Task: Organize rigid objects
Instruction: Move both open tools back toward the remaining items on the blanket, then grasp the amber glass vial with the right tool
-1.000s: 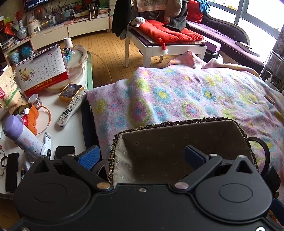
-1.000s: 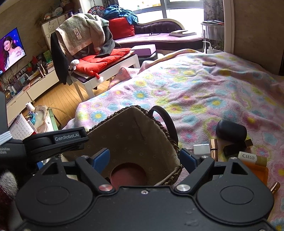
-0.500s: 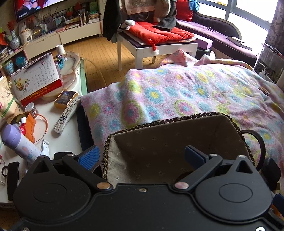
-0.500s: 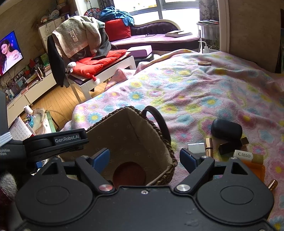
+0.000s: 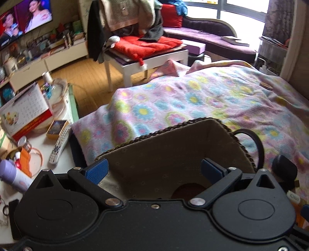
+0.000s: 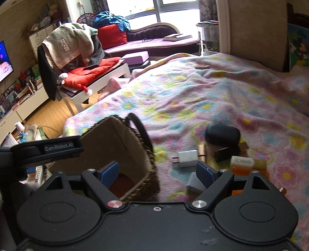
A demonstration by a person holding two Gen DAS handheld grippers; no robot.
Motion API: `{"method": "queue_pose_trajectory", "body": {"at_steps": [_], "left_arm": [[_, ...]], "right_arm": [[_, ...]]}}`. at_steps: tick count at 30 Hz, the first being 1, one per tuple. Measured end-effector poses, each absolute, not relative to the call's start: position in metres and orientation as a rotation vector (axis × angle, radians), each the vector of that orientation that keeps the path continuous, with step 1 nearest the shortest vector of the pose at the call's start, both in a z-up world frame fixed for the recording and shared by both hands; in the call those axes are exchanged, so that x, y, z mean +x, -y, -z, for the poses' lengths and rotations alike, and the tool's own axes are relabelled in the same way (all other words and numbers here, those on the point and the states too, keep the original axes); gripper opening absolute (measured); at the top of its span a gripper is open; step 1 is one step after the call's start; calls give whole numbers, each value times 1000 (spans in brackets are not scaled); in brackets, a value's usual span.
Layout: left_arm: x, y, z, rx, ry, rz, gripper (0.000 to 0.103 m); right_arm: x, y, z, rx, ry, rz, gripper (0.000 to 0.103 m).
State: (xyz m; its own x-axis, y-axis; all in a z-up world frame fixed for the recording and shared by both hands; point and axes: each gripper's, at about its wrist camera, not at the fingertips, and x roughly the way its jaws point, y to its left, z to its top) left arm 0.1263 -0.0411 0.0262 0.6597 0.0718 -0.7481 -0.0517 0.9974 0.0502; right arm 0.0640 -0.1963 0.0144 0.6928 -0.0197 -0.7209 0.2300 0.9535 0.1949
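Daylight from blown-out windows [image 6: 179, 9] lights the room; motion blur, fisheye-bent edges.

Both views sit low behind their own tool, looking forward across the bed [image 5: 193, 100] toward the far window. The left view hangs close over the basket [image 5: 173, 154], with the cluttered bench [image 5: 63, 154] at its left edge. The right view stands just to the right, the basket [image 6: 119, 142] near left. Both share basket, flowered blanket [image 6: 193, 100], red-cushioned chair and sofa

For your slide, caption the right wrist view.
Open right hand-held gripper above basket rim; charger and black case on blanket.
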Motion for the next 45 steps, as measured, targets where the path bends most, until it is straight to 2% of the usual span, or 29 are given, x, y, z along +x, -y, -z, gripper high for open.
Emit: {"method": "queue_pose_trajectory", "body": {"at_steps": [13,18,20,26,37,45], "left_arm": [[100,99,-29,174,-796,197,99],[92,113,-29,150,-799,311,99],[87,119,-27,155,-801,345,99],[70,146,-22,215,-809,461,99],[73,181,3,148,-993,624,99],[91,193,36,110,-1170,612,98]], "right_arm": [[23,261,8,306,-785,353,90],[6,283,24,263,-787,470,91],[-3,291,32,231,-789,516,95],[-32,313,62,212,-827,622,96],[-53,341,96,307,-825,646,96],[-41,328,108,98,-735,411,94]]}}
